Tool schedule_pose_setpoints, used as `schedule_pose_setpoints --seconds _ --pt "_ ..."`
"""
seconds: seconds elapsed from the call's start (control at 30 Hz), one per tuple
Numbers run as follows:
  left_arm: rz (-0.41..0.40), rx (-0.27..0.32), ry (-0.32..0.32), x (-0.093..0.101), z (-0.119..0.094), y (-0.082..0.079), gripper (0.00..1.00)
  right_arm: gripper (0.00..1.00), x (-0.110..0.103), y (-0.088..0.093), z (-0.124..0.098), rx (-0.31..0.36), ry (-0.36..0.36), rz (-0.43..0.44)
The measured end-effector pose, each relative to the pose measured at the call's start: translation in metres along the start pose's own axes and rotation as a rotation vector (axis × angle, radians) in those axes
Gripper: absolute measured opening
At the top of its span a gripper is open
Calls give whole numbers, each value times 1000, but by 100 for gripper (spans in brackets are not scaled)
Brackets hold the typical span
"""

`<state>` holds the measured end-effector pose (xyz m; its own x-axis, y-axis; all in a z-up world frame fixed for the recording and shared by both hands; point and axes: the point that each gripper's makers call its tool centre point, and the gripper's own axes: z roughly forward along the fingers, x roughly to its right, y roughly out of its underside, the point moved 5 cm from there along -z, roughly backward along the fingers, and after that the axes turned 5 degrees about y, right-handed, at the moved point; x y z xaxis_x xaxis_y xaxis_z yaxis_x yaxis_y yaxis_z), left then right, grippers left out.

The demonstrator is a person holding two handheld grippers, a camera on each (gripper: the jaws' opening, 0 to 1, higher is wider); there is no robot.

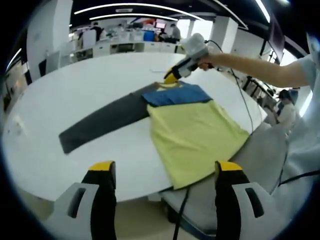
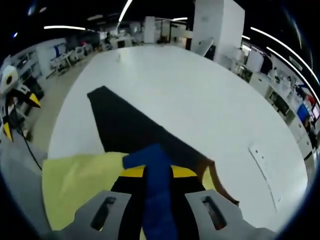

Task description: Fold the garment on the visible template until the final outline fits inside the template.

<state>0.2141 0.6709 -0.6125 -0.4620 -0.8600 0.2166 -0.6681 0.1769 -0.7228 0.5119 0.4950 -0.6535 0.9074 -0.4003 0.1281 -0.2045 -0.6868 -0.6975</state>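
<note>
On white table (image 1: 75,95): yellow-blue garment (image 1: 192,132) half over dark grey template (image 1: 100,122), near the edge.
Right gripper (image 2: 158,172) clamped on garment's blue fold at far end; left gripper (image 1: 162,172) jaws apart, holding nothing, off the table edge.

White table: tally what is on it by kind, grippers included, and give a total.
Garment (yellow with blue): 1
Dark template strip: 1
Small white paper sheet: 1
Grippers: 2, the left gripper open off the table edge, the right gripper shut on the garment's blue part
Total: 5
</note>
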Motion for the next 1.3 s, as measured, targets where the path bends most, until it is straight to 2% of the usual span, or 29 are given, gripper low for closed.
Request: schedule_pose_setpoints --seconds 0.27,0.4,0.73,1.07,1.3 --pt "1 1 1 1 0 1 77 33 0 6 -4 -1 20 4" --pt "4 1 3 1 0 0 77 43 0 10 -6 -4 29 14" --pt "13 2 6 2 0 0 78 57 1 23 -15 -24 57 41" --pt "24 11 12 4 -1 -3 78 78 9 31 -24 -27 126 60" --pt "28 17 17 5 -1 -2 78 84 9 36 -31 -28 140 72"
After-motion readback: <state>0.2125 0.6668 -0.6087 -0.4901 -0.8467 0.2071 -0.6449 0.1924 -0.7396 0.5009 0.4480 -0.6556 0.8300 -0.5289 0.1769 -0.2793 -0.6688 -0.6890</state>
